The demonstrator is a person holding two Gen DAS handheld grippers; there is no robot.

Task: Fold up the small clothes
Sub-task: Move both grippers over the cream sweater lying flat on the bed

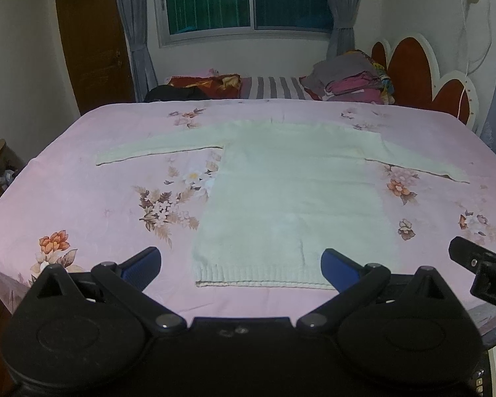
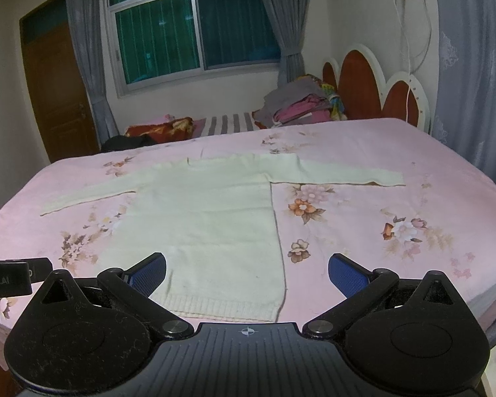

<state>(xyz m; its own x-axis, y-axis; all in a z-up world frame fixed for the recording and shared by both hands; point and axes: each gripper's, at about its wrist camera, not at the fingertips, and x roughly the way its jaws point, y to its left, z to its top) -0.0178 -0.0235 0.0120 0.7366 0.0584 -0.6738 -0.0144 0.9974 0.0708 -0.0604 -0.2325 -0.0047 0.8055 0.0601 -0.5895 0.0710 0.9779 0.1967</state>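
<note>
I have both sets of fingers spread apart and holding nothing, left gripper (image 1: 241, 264) and right gripper (image 2: 248, 273) low over the hem. The cream sweater (image 1: 281, 195) lies flat mid-frame on the bed (image 1: 99, 198): soft, limp knit, so I'd pinch a cuff. Clothes pile (image 1: 350, 79) upper right, well clear

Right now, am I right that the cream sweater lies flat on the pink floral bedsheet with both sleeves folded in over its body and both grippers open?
Not quite: both sleeves of the cream sweater are spread straight out to the sides, not folded in, as the right wrist view shows. It does lie flat on the pink floral bedsheet, and the left gripper and right gripper are open.
</note>
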